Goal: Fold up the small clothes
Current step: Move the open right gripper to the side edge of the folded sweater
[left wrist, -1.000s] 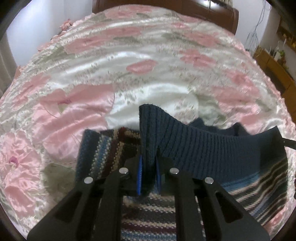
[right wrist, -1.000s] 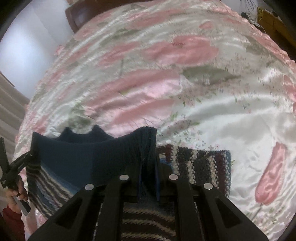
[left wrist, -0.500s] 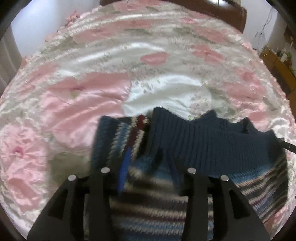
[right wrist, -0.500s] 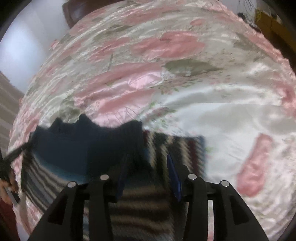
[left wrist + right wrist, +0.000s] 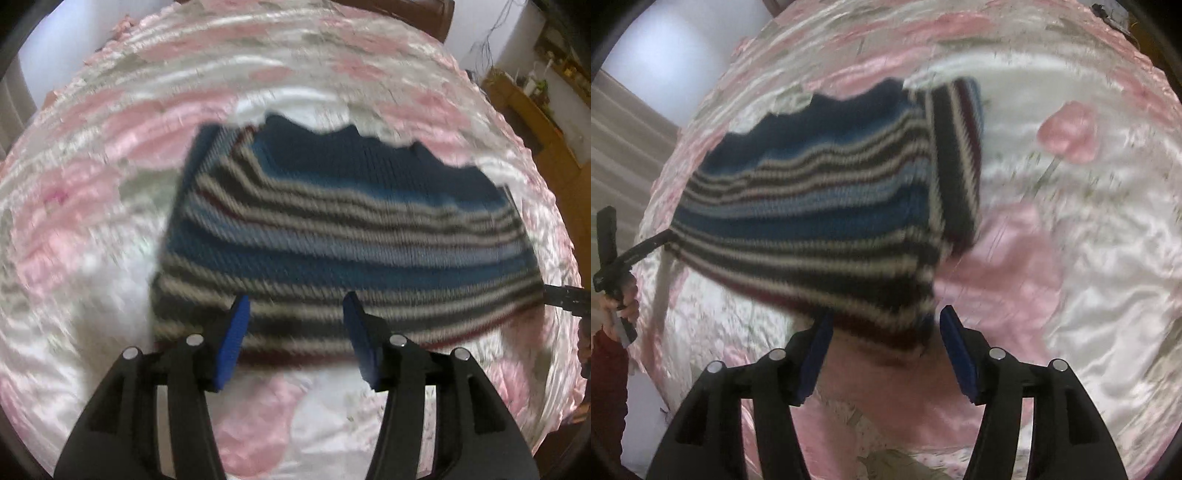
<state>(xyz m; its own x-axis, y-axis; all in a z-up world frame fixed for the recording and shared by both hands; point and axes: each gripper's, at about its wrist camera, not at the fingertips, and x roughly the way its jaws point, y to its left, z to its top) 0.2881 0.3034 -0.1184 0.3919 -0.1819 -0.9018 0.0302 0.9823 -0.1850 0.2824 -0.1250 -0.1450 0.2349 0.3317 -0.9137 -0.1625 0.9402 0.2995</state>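
So my left gripper (image 5: 295,336) and right gripper (image 5: 884,350) gape wide, holding nothing, with the sweater (image 5: 351,236) folded over once on the bedspread (image 5: 110,147), more folds likely left.

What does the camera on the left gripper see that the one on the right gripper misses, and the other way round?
Only the left wrist view shows the wooden shelf with small items along the room's right side, and the left gripper, its jaws wide apart. Only the right wrist view shows the person's hand in a red sleeve gripping the other tool's handle, and the right gripper, also wide apart. Both show the striped knit sweater lying folded on the pink floral satin bedspread, with neither gripper holding it.
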